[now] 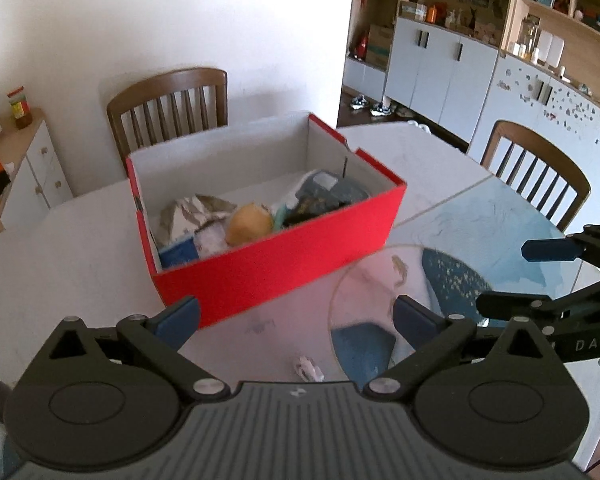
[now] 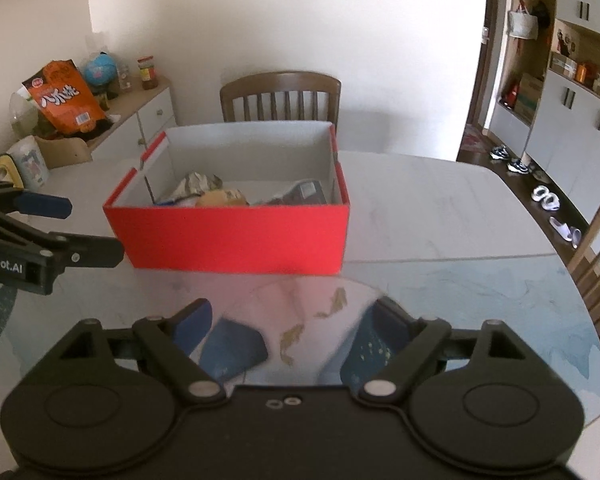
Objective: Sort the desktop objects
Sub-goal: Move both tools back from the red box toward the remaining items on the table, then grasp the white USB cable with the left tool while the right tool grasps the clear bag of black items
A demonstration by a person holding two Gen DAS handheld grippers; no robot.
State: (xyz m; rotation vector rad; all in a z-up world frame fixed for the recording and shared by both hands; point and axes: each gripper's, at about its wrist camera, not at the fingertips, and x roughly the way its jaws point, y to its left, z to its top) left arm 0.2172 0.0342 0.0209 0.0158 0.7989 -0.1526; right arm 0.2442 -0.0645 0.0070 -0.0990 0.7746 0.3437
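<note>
The red box (image 1: 284, 256) sits open-topped on the white table (image 1: 72, 264), near the far edge, with a wooden chair (image 1: 168, 108) behind it against the wall. Inside lies a jumble: crumpled patterned paper (image 1: 192, 210), a round yellowish thing (image 1: 248, 224), a dark packet (image 1: 328, 196) and something blue in the near corner (image 1: 178, 254); their details are blurred. In front of the box, on the table, lies a clear round disc (image 1: 380, 284) over a mat printed in blue and white with small gold marks (image 2: 300, 336). A small white scrap (image 1: 308, 368) lies just beside the disc's near edge.

The left gripper (image 1: 296, 316) hangs above the table short of the box, its 2 blue-padded fingers (image 1: 178, 318) spread wide with nothing between them. The right gripper (image 2: 288, 324) is over the mat and disc, jaws likewise well apart and empty; from the left wrist view it shows at the right edge (image 1: 556, 276). Neither gripper touches the box.

A low white cabinet (image 2: 148, 120) at the left carries an orange snack bag (image 2: 66, 98), a small globe (image 2: 98, 68) and a jar (image 2: 146, 74). A 2nd chair (image 1: 540, 172) stands at the table's right side, and shelving units (image 1: 460, 40) line the far room.
</note>
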